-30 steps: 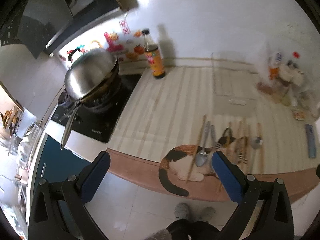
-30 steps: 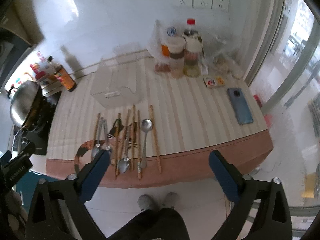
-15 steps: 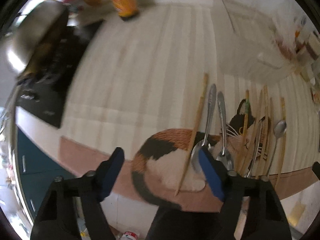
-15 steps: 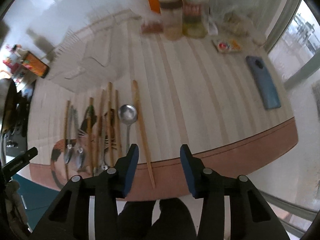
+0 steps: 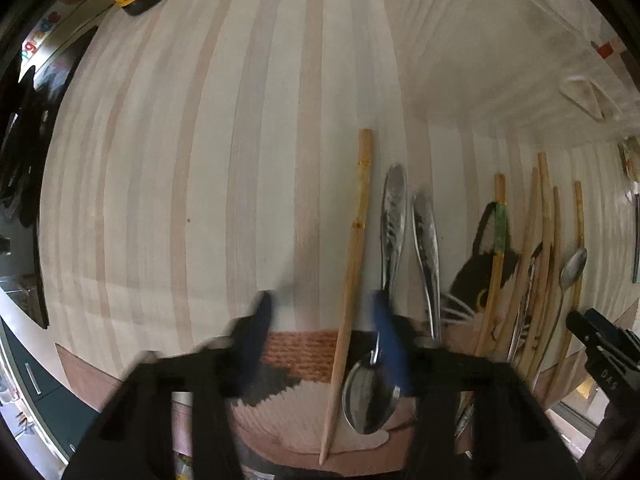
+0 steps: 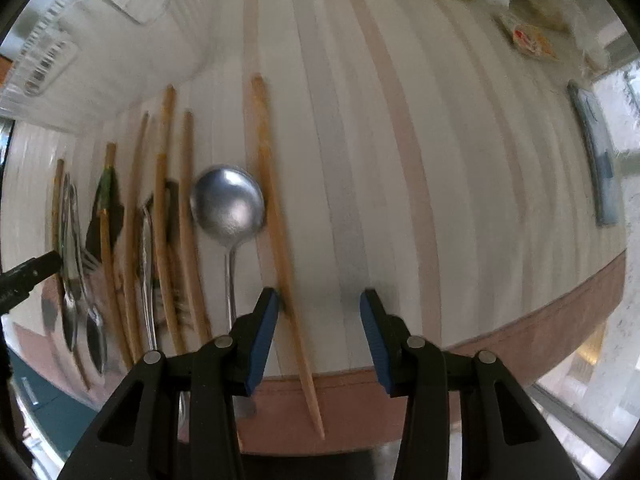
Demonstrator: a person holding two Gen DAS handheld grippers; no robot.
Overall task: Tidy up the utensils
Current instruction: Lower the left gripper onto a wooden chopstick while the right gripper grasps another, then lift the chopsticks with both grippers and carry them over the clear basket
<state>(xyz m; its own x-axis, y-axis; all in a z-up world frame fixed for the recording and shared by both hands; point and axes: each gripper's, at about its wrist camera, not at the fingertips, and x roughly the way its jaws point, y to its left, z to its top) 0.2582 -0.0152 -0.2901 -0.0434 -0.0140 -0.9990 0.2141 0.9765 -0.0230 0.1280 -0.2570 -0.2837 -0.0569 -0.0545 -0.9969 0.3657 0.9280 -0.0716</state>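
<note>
Looking down the left gripper, we see its blue jaws closing, blurred, with a wooden chopstick lying in the gap between them, nearer the right-hand pad; the pads are not pressing on it. That chopstick rests on the striped counter, its long axis running away from us toward the far wall, thick end far and thin tip over the cat-print mat at the counter's near edge. Just to its right lies a steel spoon, bowl toward us and partly behind the right-hand pad, with a second steel utensil beside it and more chopsticks further right. Through the right gripper, we find the jaws apart and holding nothing; another chopstick passes just inside the left-hand pad, seemingly touching it, with clear counter between it and the other pad. It too points lengthwise away from us, thin tip overhanging the brown front edge. A steel ladle-like spoon lies beside it to the left, bowl far, handle toward us.
</note>
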